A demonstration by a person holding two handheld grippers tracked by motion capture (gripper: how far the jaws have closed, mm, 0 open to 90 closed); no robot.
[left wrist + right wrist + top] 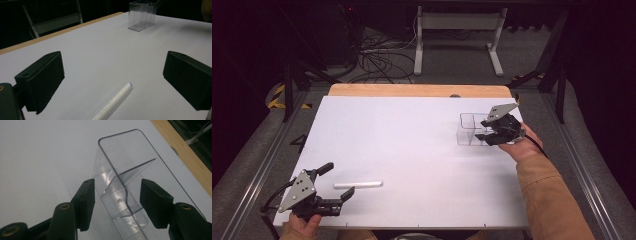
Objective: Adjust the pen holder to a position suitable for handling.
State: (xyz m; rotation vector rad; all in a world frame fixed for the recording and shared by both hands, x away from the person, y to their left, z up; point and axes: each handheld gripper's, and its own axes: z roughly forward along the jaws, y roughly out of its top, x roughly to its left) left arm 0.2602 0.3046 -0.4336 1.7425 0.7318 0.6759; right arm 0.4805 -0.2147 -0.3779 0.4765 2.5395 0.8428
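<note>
**Clear box between the right gripper's jaws, pen lying by the left**

The clear box (472,129) stands on the white table (412,145), at its far right side, not far from the wooden strip (419,90) along the far edge. It is see-through plastic, open on top, with thin walls inside that split it into compartments. The right gripper (488,136) is at the right end of the box. In the right gripper view, one long wall of the box (120,187) runs up between the two black jaws: one jaw stands outside the box and the other over its inside. The jaws are partly spread, with a gap on either side of the wall, so the pads do not press on it. The hand (523,146) behind the gripper wears a tan sleeve (552,200).

The left gripper (339,181) sits at the near left corner of the table, its jaws spread wide. A white pen (357,184) lies flat on the table between them, apart from both pads. In the left gripper view the pen (113,102) points toward the far side, and the box (142,15) shows well beyond it.
</note>
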